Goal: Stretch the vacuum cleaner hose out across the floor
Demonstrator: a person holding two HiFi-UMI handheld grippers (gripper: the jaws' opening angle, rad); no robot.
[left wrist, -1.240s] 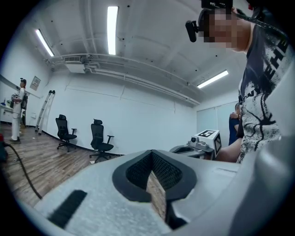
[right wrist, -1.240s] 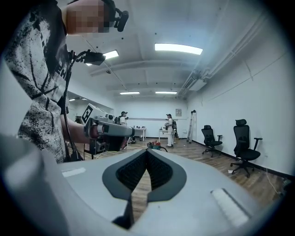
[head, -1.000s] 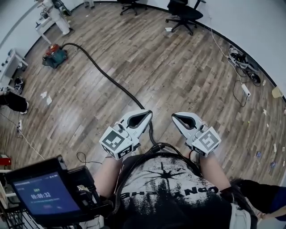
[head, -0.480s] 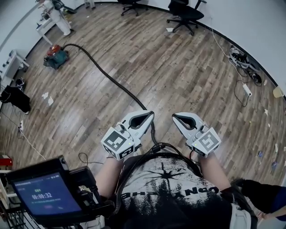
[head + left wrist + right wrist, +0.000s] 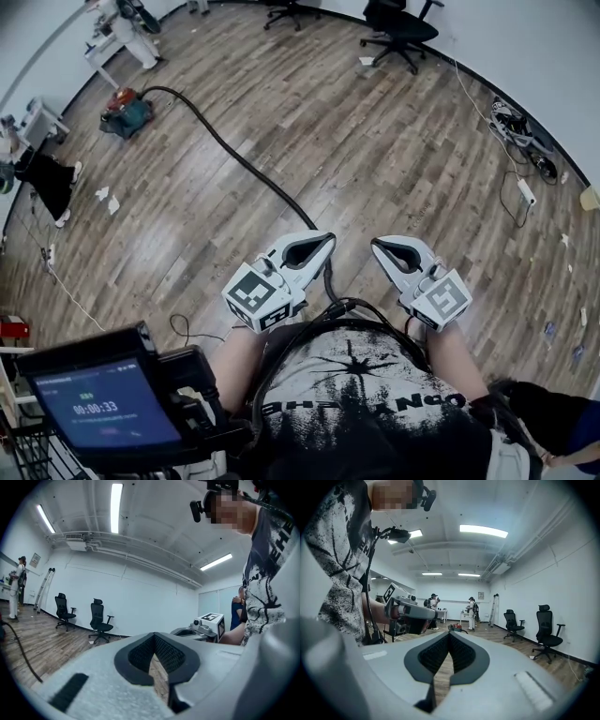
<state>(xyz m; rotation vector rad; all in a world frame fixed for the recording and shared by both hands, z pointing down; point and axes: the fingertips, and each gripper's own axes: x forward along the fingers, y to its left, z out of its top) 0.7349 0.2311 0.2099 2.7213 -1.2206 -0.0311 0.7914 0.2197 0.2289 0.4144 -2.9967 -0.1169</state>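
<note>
Our left gripper (image 5: pixel 326 240) and right gripper (image 5: pixel 377 246) have jaws pressed together, holding nothing. The vacuum hose (image 5: pixel 234 156) lies on the wood floor (image 5: pixel 375 141).

Vacuum cleaner (image 5: pixel 125 112) sat far left; hose (image 5: pixel 246 167) ran from it across floor (image 5: pixel 394 159) toward left gripper (image 5: pixel 328 238), right gripper (image 5: pixel 376 246) alongside.

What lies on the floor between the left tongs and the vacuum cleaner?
The black hose, running over wood floor from the vacuum cleaner toward the left tongs; the head view shows it.
</note>
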